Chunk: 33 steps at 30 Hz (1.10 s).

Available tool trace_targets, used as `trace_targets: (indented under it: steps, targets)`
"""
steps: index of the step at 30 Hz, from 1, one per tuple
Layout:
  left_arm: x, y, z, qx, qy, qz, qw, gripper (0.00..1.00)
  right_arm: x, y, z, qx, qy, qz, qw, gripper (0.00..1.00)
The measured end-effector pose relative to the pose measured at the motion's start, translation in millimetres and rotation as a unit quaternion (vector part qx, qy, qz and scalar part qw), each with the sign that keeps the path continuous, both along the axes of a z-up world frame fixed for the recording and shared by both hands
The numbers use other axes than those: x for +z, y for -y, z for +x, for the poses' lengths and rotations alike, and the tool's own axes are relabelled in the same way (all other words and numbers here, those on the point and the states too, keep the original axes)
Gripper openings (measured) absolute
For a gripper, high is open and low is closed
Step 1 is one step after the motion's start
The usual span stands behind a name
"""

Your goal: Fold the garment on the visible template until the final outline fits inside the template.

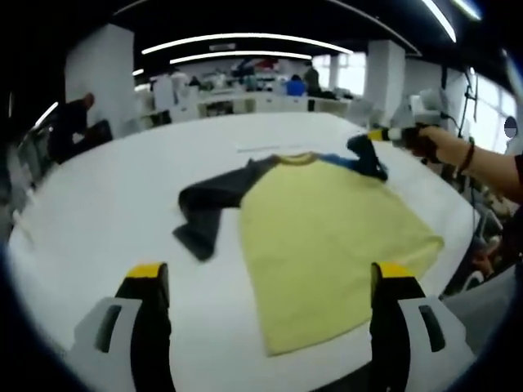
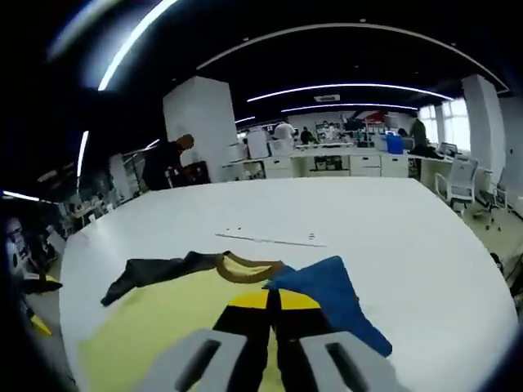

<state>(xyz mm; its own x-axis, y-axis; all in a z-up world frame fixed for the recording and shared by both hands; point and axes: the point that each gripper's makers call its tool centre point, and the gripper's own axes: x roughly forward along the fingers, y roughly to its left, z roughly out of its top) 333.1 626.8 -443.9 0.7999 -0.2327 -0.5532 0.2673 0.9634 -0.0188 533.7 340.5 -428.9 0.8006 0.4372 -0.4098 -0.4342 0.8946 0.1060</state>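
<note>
1. The garment (image 1: 327, 245), a yellow-bodied shirt with one dark grey sleeve (image 1: 214, 204) and one blue sleeve (image 2: 331, 302), lies spread on the white table (image 1: 122, 180), collar away from the left gripper's side; the grey sleeve is crumpled and bent back on itself
2. The right gripper (image 2: 274, 314) has its jaws pressed together, yellow tips meeting, at the blue sleeve near the shoulder; in the left gripper view it is seen held in a hand (image 1: 429, 140) at that same sleeve. It looks to be pinching the cloth, though the contact itself is hidden by the jaws
3. The left gripper (image 1: 270, 282) hovers near the hem with jaws wide apart, holding nothing
4. Step in hand, as I judge it: fold the blue sleeve inward across the yellow body. Lift only enough to clear the cloth, carry it straight over, and lay it flat before letting go
5. The left gripper could pin the hem so the body does not drag
6. A thin pale strip (image 2: 274, 238) lies beyond the collar; whether it marks the template I cannot tell, so keep folds compact
</note>
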Motion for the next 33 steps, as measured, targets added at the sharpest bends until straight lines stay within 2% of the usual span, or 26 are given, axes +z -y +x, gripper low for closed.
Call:
trace_targets:
  steps: [3, 6, 13, 33]
  targets:
    - [-0.5, -3.3, -0.8, 0.004, -0.001, 0.000, 1.0000, 0.99, -12.7, -16.2, -4.8, 0.036, -0.010, -0.020, 0.9991, 0.00]
    - [0.0, -5.9, -1.1, 0.009, 0.001, -0.001, 1.0000, 0.99, -25.5, -31.2, -13.8, 0.062, -0.031, -0.015, 0.9975, 0.00]
    - [-2.4, -7.2, -2.2, 0.011, -0.002, 0.000, 0.9999, 0.99, -48.8, -42.8, -26.7, 0.090, -0.049, -0.043, 0.9938, 0.00]
    - [-4.2, -9.2, -3.9, 0.018, -0.003, 0.001, 0.9998, 0.98, -99.4, -43.6, -49.0, 0.123, -0.101, -0.086, 0.9834, 0.00]
